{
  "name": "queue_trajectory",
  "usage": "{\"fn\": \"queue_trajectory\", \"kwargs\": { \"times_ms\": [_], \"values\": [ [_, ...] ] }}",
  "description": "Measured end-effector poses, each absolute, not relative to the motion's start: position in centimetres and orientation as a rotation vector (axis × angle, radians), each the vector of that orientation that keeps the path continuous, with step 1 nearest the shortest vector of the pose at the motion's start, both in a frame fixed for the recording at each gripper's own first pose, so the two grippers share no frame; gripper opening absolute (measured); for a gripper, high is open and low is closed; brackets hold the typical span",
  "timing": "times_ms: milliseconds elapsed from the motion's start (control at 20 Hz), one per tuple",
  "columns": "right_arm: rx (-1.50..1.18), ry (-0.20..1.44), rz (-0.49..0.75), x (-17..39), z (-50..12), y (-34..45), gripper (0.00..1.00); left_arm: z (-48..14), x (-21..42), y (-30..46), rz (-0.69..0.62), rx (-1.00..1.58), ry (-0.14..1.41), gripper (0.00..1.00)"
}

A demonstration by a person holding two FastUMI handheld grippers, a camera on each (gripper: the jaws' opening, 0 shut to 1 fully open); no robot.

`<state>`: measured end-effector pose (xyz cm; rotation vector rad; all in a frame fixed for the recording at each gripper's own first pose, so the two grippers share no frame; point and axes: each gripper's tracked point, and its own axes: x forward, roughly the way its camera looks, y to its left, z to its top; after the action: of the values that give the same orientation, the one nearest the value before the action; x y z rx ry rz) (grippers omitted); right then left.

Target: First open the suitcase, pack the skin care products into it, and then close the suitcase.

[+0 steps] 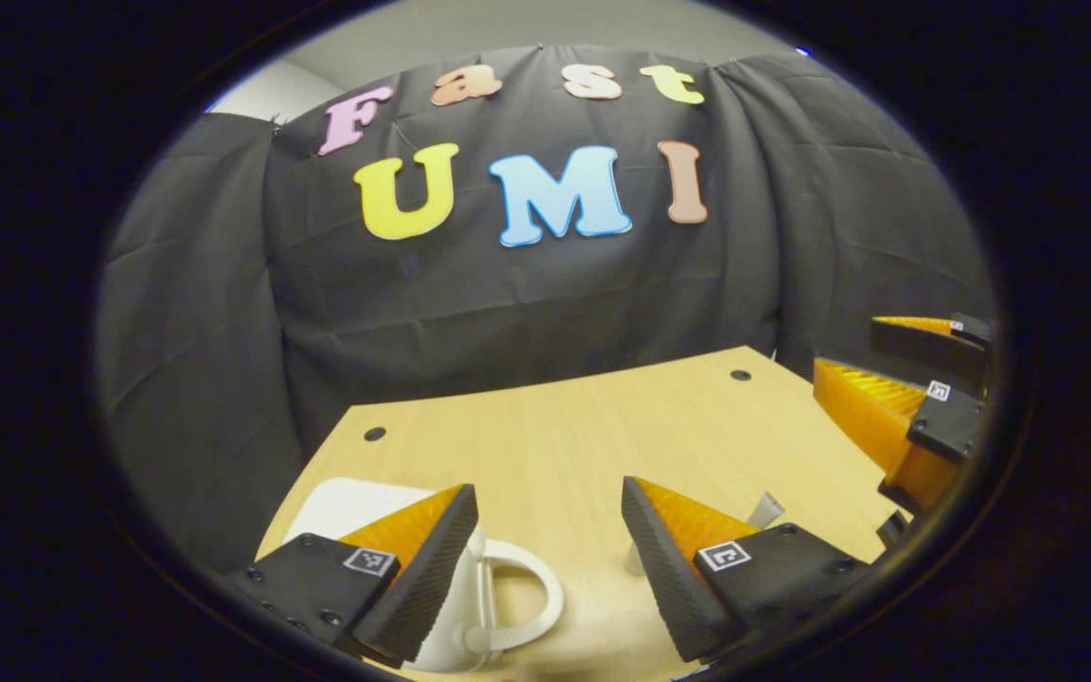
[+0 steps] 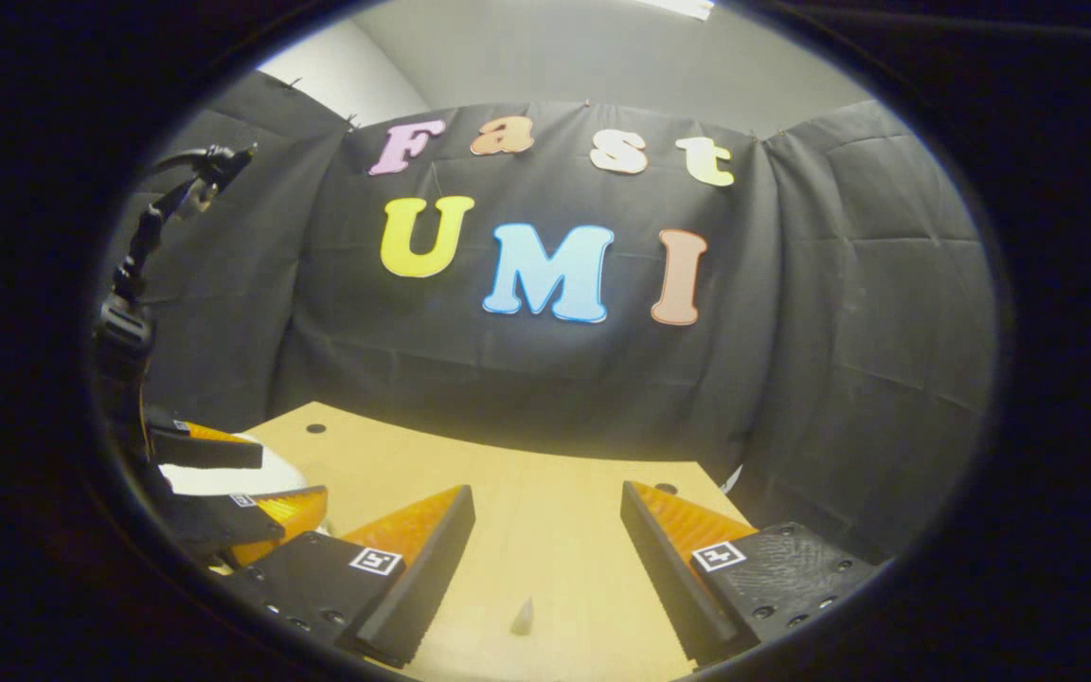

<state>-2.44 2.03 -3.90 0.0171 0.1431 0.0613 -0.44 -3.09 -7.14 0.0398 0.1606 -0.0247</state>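
A white suitcase lies flat on the wooden table at the lower left, its looped handle pointing toward me. My left gripper hovers open just above the handle end, nothing between its fingers. A small pale tube peeks out behind the right finger. The right gripper enters from the right edge, open. In the right gripper view, my right gripper is open over bare table with a small pale tip below it. The left gripper shows at the left over the white suitcase.
Black cloth walls close off the table's far and side edges. Small dark holes mark the tabletop's far corners. A dark jointed stand rises at the left of the right gripper view.
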Motion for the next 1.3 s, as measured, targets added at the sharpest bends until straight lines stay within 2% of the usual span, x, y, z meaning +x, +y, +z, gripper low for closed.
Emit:
{"fn": "queue_trajectory", "kwargs": {
  "times_ms": [200, 550, 750, 800, 850, 900, 950, 1000, 1050, 1150, 1200, 1250, 1300],
  "values": [
    [0.038, 0.196, 0.035, -4.5, -5.8, 1.0, 0.95, -13.6, -0.3, -3.5, -0.034, 0.029, 0.304, 1.0],
    [0.08, 0.267, -0.001, -5.4, -7.7, -0.5, 0.95, -19.4, -0.6, -2.9, -0.008, -0.007, 0.496, 1.0],
    [0.101, 0.304, -0.03, -5.9, -8.7, -1.5, 0.95, -23.3, 2.1, -3.5, 0.002, 0.028, 0.573, 1.0],
    [0.106, 0.312, -0.035, -6.1, -8.8, -1.7, 0.95, -24.2, 2.6, -3.1, 0.023, 0.032, 0.595, 0.95],
    [0.107, 0.317, -0.042, -6.2, -9.0, -2.0, 0.95, -25.0, 3.1, -3.2, 0.028, 0.026, 0.616, 0.86],
    [0.104, 0.32, -0.05, -6.3, -9.0, -2.3, 0.95, -25.7, 3.5, -2.5, 0.053, 0.031, 0.638, 0.64],
    [0.1, 0.323, -0.058, -6.4, -9.3, -2.6, 0.95, -26.2, 3.1, -2.1, 0.064, 0.024, 0.674, 0.55],
    [0.098, 0.328, -0.064, -6.4, -9.3, -2.9, 0.95, -26.6, 3.3, -2.5, 0.043, 0.006, 0.689, 0.33],
    [0.098, 0.334, -0.067, -6.4, -9.5, -3.0, 0.95, -26.1, 3.4, -2.5, 0.041, -0.006, 0.685, 0.33],
    [0.101, 0.34, -0.07, -6.2, -9.7, -3.1, 0.95, -25.1, 3.5, -2.8, 0.037, 0.023, 0.641, 0.18],
    [0.103, 0.341, -0.07, -6.0, -9.6, -3.1, 0.95, -24.7, 3.6, -2.8, 0.043, 0.048, 0.629, 0.18],
    [0.104, 0.341, -0.069, -5.8, -9.7, -3.1, 0.95, -23.7, 3.2, -2.8, 0.042, 0.079, 0.616, 0.12],
    [0.105, 0.341, -0.066, -5.5, -9.6, -2.9, 0.95, -23.2, 3.0, -2.9, 0.034, 0.1, 0.605, 0.12]
  ]
}}
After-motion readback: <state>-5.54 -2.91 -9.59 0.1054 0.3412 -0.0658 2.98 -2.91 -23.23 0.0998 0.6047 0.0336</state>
